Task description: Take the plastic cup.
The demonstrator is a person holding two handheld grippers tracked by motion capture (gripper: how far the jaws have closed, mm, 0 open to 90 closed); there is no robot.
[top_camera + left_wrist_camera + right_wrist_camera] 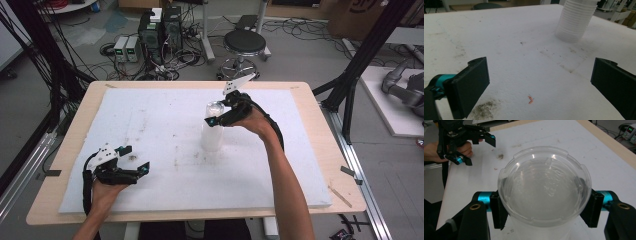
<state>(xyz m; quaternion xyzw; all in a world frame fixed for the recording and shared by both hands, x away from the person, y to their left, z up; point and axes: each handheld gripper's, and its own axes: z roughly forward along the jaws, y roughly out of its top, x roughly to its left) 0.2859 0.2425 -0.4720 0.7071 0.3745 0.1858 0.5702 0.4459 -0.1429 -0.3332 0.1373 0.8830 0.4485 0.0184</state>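
While the right gripper (544, 212) clamps the top cup, these points matter:
Cups: stack (212, 131) stands upright mid-table on the white sheet (165, 130), top cup (544, 186) between the right jaws.
Right gripper: narrowed on that cup's rim — pads pressing both sides.
Left gripper (134, 159): wide, holding nothing, resting near the front-left edge (well apart from the stack).
Advice: lift straight up — gently, so lower cups stay put; thin plastic likely flexes.

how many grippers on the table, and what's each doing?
2. The left gripper rests open at the near left of the white foam mat, holding nothing. The right gripper is mid-mat, clamped on the top of the stack of clear cups.
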